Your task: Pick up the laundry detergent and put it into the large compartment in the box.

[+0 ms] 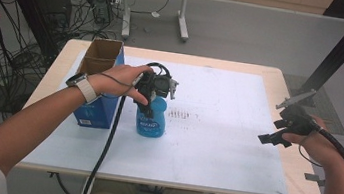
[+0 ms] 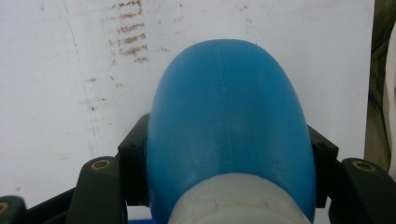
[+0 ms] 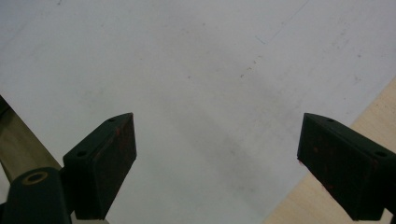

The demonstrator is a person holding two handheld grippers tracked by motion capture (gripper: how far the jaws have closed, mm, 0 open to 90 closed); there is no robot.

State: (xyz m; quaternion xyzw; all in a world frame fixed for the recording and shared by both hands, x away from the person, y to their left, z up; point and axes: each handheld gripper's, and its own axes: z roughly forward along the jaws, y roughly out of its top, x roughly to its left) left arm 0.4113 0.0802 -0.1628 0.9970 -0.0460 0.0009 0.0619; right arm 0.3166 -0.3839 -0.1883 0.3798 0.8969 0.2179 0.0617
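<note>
A blue plastic bottle [image 1: 151, 119] with a printed label stands upright on the white mat [image 1: 215, 133], just right of a blue box. My left gripper [image 1: 153, 92] comes down on it from above and is shut on its upper part. In the left gripper view the blue bottle [image 2: 229, 126] bulges between the two black pads [image 2: 134, 168], which press on both its sides, and its white neck sits at the bottom. My right gripper [image 1: 276, 133] hovers at the mat's right edge, held in a hand. Its jaws stand wide open over bare mat [image 3: 187, 84], nothing between them.
An open blue cardboard box [image 1: 97, 84] stands at the left of the mat, touching the left hand's wrist side. A patch of reddish smudges [image 1: 181, 114] marks the mat right of the bottle. The wooden table edge [image 1: 301, 189] shows at the right. Cables and table legs lie beyond.
</note>
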